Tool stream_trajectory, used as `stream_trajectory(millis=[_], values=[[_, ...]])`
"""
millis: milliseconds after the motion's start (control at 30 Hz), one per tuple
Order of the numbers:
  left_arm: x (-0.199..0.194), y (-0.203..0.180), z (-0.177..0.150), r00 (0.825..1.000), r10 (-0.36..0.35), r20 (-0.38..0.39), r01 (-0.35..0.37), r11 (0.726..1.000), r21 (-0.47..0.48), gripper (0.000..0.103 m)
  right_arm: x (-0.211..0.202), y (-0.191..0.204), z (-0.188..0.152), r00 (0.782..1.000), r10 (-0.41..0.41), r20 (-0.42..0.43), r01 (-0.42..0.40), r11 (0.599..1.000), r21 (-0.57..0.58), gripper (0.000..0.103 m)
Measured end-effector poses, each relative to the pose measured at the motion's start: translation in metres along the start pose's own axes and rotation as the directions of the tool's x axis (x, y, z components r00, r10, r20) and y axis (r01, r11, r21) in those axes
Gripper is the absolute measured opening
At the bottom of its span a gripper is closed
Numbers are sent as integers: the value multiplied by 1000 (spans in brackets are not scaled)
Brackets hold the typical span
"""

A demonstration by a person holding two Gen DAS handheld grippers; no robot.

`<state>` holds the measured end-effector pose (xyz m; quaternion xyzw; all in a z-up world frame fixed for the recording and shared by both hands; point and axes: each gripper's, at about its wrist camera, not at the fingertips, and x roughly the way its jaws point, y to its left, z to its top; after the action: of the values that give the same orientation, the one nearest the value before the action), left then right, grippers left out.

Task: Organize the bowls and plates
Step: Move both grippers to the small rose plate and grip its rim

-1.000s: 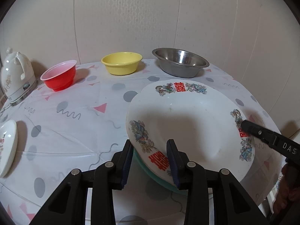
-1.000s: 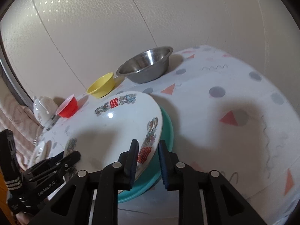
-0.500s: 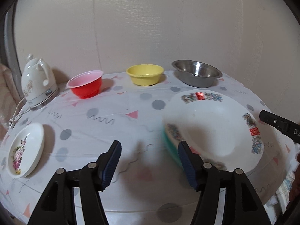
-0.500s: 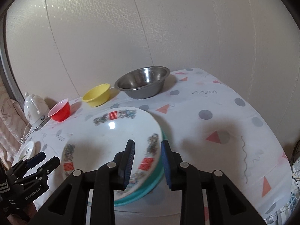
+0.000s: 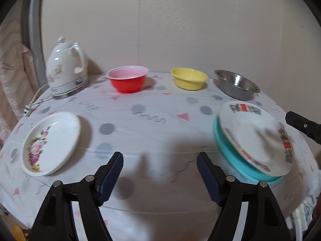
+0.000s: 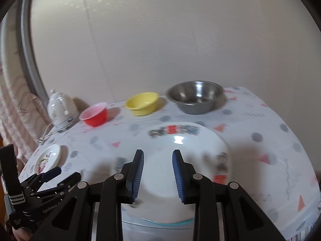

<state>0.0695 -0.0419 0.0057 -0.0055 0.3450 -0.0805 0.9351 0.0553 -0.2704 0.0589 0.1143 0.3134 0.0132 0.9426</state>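
A large white plate with red characters [image 5: 254, 138] lies tilted on a teal plate [image 5: 224, 150] at the table's right side. My left gripper [image 5: 160, 172] is back from it over bare cloth, its jaws opening wide with nothing between them. My right gripper [image 6: 158, 160] hovers above the same white plate [image 6: 190, 140], open, its blue pads a small gap apart and pinching nothing. Only a strip of the teal plate [image 6: 170, 224] shows beneath. A small flowered plate [image 5: 50, 142] lies at the left. Red [image 5: 128, 81], yellow [image 5: 188, 78] and steel [image 5: 236, 86] bowls line the back.
A white kettle [image 5: 64, 72] with its cord stands at the back left corner. The patterned tablecloth [image 5: 150, 124] drops away at the near and right edges. One black finger [image 5: 301, 124] of the right gripper juts in from the right.
My left gripper let go of the white plate's rim, opened and drew back to the left. The right gripper loosened from the rim and rose; the plate rests on the teal one.
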Motion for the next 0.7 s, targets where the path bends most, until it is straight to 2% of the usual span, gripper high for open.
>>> stream_trajectory(millis=[333,533,700], values=[[-15,72,-5,994,113,11,-111,987,-115,80,36,88,-8,982,165,-87,-175,976,-133,30],[-21,112,-8,986,169,8,-165,970,-177,81,63,131,-19,964,207,-168,-236,957,-172,31],[-25,155,-10,977,213,1,-206,945,-255,83,85,156,-30,941,231,-246,-280,942,-184,31]])
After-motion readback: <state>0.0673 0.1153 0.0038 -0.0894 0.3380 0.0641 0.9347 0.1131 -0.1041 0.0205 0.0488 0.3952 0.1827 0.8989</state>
